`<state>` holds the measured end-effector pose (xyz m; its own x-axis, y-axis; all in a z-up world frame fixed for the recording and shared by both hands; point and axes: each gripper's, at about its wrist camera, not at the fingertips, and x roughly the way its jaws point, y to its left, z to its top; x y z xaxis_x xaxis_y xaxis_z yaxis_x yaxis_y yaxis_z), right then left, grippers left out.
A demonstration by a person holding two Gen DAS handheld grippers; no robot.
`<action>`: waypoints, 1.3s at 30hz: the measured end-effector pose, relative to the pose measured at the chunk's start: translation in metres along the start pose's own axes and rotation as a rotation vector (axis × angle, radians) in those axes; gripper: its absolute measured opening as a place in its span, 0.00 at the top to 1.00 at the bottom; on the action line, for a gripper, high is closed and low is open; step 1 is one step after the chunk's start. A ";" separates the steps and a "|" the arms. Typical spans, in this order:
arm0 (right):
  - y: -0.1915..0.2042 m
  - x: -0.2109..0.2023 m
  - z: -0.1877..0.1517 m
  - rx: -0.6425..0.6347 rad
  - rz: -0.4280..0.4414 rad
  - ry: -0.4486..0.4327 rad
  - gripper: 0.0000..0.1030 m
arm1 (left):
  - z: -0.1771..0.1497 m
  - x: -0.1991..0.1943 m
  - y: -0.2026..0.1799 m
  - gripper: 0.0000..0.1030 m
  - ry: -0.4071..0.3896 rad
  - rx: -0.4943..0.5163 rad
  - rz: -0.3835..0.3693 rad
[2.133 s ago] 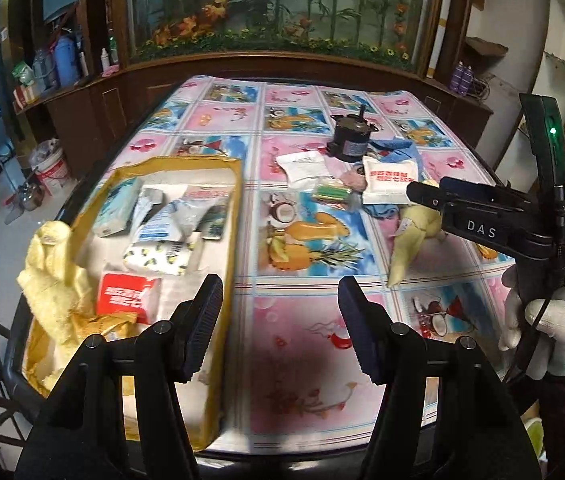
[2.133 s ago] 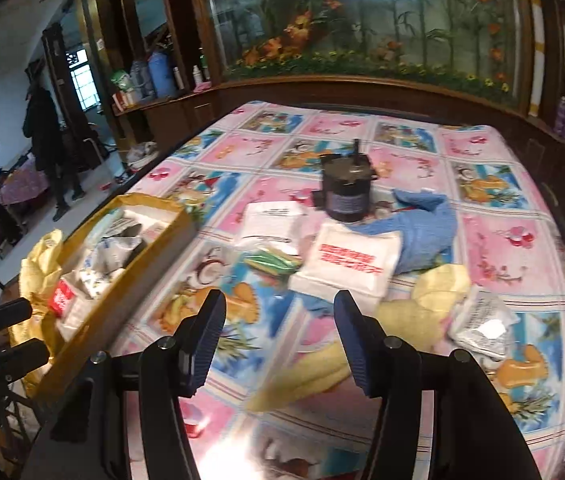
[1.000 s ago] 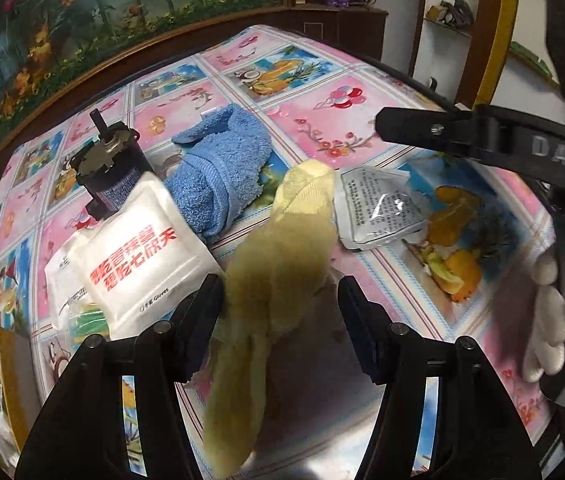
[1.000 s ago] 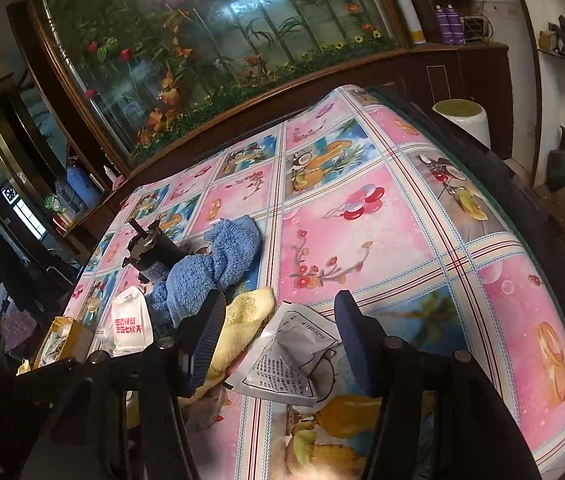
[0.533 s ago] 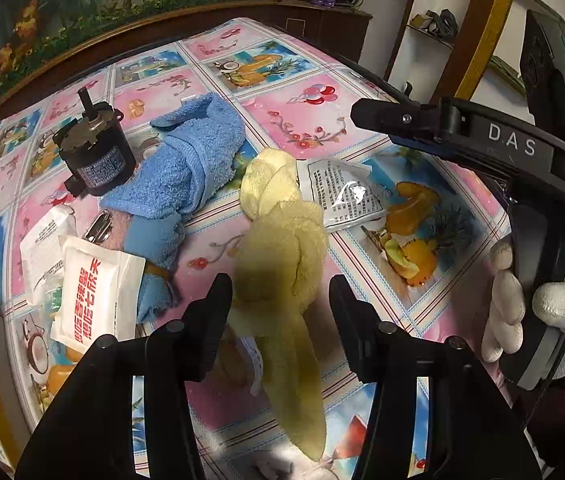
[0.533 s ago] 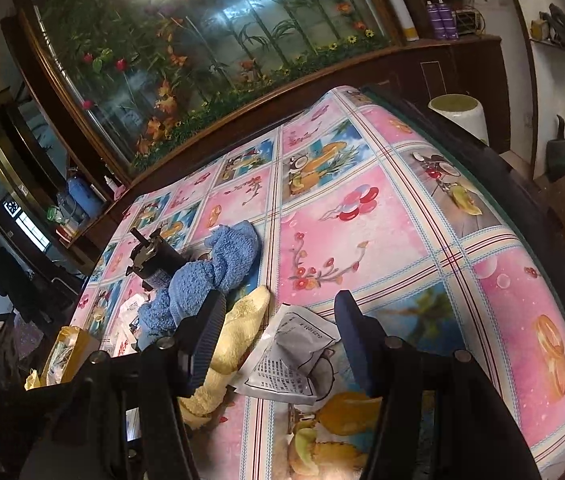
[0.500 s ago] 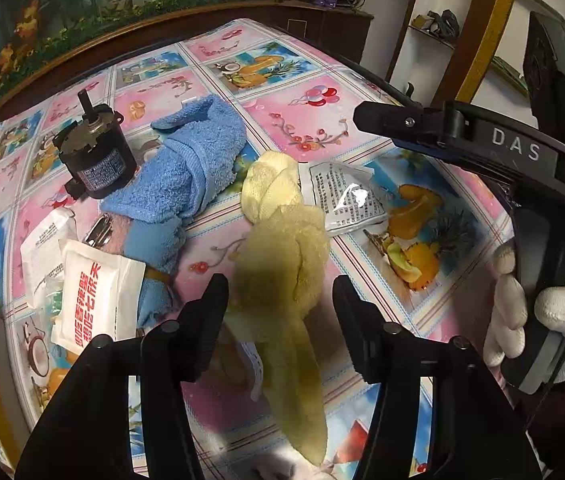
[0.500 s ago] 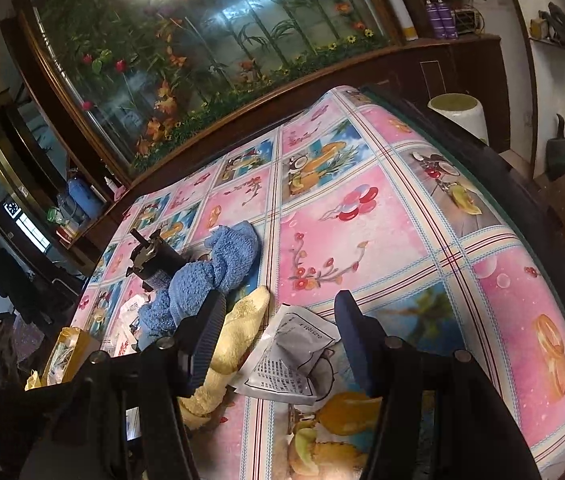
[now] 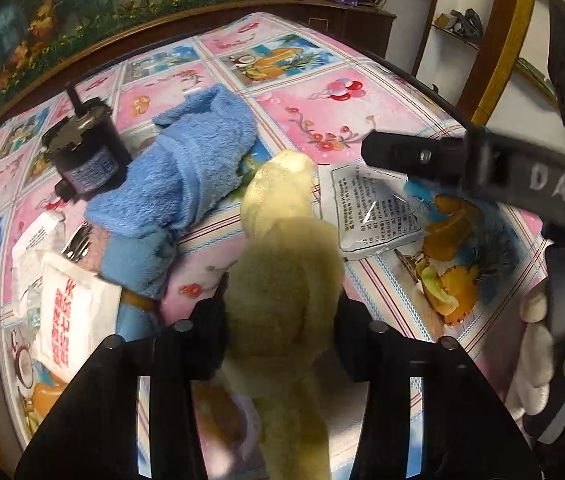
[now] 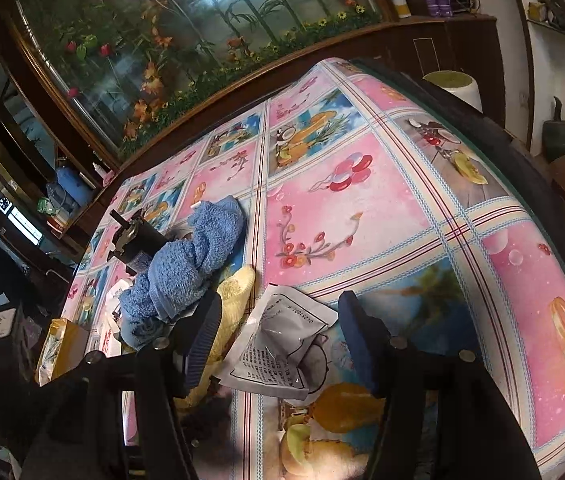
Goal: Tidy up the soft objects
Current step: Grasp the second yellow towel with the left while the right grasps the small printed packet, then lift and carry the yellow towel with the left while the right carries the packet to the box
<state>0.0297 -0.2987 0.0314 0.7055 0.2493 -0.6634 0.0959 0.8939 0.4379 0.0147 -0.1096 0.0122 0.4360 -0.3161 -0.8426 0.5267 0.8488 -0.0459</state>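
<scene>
Left gripper jaws apparently pinch yellow cloth, mostly hidden rightward.

The right gripper hangs over the table, its jaws apart and just widening, a printed white packet lying between them untouched. A yellow cloth sits beside the packet, with a blue towel against a black canister.
</scene>
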 end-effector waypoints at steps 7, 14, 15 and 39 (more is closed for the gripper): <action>0.004 0.015 -0.006 -0.023 -0.018 0.054 0.41 | -0.021 -0.038 0.019 0.58 -0.072 -0.091 -0.039; 0.039 0.027 -0.017 -0.216 -0.132 0.076 0.41 | -0.049 -0.082 0.027 0.58 -0.143 -0.115 -0.026; 0.045 0.028 -0.020 -0.246 -0.161 0.082 0.41 | -0.054 -0.088 0.029 0.58 -0.152 -0.117 -0.019; 0.139 -0.027 -0.046 -0.339 0.062 0.070 0.67 | -0.158 -0.222 0.175 0.58 -0.354 -0.449 0.157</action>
<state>-0.0085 -0.1634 0.0819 0.6519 0.3212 -0.6869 -0.1926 0.9463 0.2597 -0.1050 0.1764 0.1061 0.7410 -0.2290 -0.6312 0.1096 0.9687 -0.2228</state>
